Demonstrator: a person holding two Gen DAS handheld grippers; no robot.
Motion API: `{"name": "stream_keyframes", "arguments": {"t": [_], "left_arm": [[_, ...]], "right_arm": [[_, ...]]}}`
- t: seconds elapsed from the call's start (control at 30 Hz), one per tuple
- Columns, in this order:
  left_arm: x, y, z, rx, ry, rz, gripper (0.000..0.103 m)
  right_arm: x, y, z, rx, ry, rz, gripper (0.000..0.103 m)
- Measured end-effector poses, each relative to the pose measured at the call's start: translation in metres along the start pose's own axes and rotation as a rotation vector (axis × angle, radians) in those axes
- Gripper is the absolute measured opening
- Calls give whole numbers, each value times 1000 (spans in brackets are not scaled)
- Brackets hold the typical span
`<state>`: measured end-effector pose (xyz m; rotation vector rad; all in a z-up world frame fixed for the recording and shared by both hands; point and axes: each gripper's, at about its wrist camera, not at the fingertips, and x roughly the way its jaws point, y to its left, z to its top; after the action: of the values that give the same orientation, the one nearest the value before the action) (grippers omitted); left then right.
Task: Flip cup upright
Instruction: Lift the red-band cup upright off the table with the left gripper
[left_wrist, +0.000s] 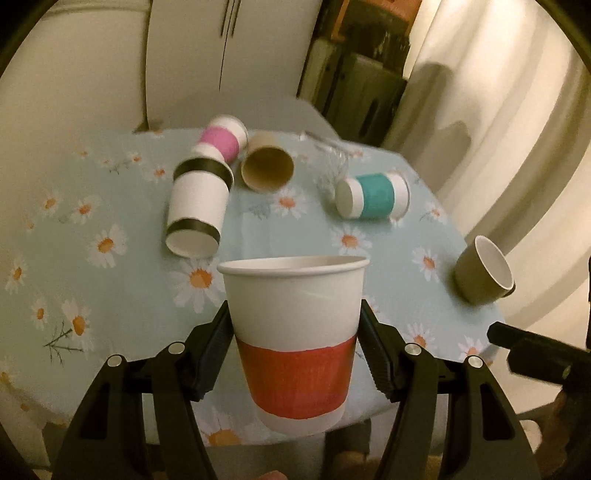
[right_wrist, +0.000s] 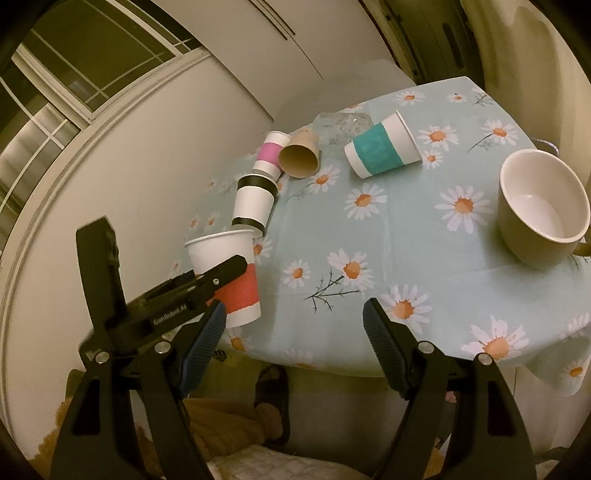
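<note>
My left gripper (left_wrist: 295, 321) is shut on a white paper cup with a red band (left_wrist: 295, 354) and holds it upright, mouth up, at the table's near edge. The same cup shows in the right wrist view (right_wrist: 236, 273), at the table's left edge with the left gripper's fingers on it. My right gripper (right_wrist: 293, 317) is open and empty, over the near table edge. Other paper cups lie on their sides: one with black bands (left_wrist: 197, 206), a pink-banded one (left_wrist: 221, 142), a brown one (left_wrist: 267, 164) and a teal-banded one (left_wrist: 375, 195).
A round table with a light-blue daisy cloth (right_wrist: 406, 251) bears the cups. An olive mug (right_wrist: 543, 206) with a white inside stands at the right edge. A clear glass item (right_wrist: 343, 123) lies at the back. A wall and window are to the left.
</note>
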<state>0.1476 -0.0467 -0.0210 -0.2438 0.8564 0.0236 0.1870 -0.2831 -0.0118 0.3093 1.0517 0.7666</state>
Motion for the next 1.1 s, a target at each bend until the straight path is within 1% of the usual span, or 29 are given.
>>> {"name": "stream_keyframes", "arguments": {"t": [0.1,0.2,0.33,0.43,0.5,0.57,0.6,0.63,0.77,0.83,0.97,1.03,1.1], "left_arm": [[-4,-3,-9,21,-98,20,63],[-7,-6,-17,41,-172,24,63],[-10,-20,-32,97,-301,52,63],[-10,-24,-40,101,-365,59,63],[-9,-30,-49,124,-429,70,63],[-9,-32,-53,125,-470,70,63],[-8,-34,-57,124,-504,69,63],[-8,-36,-59,126,-518,75,64],[-6,-43,-71,133,-612,136,64],[-4,-48,-76,154,-662,185,64],[-2,-52,-83,153,-717,226,64],[2,-52,-85,157,-724,236,64],[6,-51,-86,139,-729,243,64]], "right_arm": [[-3,2,1,-8,-15,10,76],[-4,5,2,-20,-27,13,76],[-4,7,2,-28,-28,5,76],[-3,7,3,-25,-31,-6,76],[-3,6,3,-22,-33,-7,76],[-4,6,3,-22,-34,-8,76],[-4,6,3,-22,-33,-8,76],[-4,5,3,-21,-34,-8,76],[-5,4,3,-20,-34,-9,76],[-6,3,4,-20,-35,-8,76],[-6,3,4,-20,-32,-7,76],[-6,3,4,-23,-30,-8,76],[-6,4,3,-25,-27,-7,76]]}}
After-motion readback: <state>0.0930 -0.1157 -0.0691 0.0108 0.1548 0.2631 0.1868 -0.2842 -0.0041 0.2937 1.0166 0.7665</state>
